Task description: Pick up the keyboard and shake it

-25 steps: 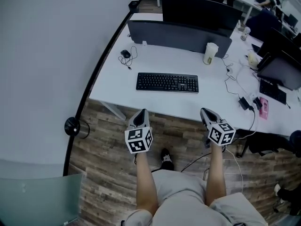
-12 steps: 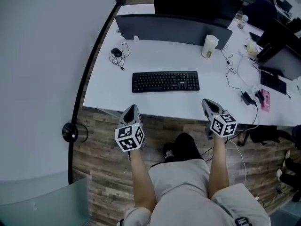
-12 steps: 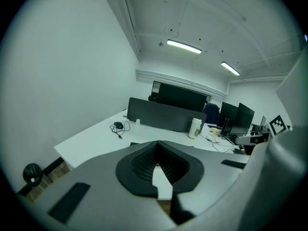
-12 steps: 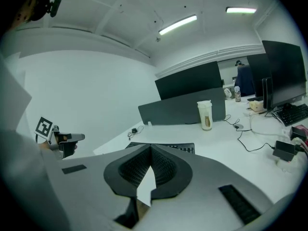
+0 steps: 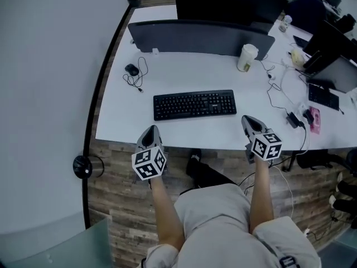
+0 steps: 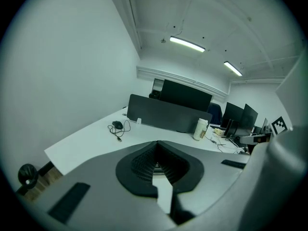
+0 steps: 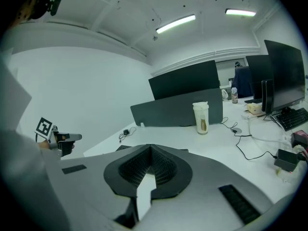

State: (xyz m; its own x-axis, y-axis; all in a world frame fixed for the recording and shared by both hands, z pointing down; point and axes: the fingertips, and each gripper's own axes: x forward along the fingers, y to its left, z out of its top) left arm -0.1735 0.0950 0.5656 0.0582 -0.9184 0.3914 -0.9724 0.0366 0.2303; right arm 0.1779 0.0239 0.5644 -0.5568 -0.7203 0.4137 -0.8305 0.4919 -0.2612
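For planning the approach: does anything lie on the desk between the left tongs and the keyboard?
No. The head view shows only bare white desk between the left tongs and the keyboard; the mouse lies farther back.

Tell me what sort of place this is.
Probably an open-plan office: a long white desk carrying a black computer keyboard, a dark grey divider panel with a large black monitor behind it.
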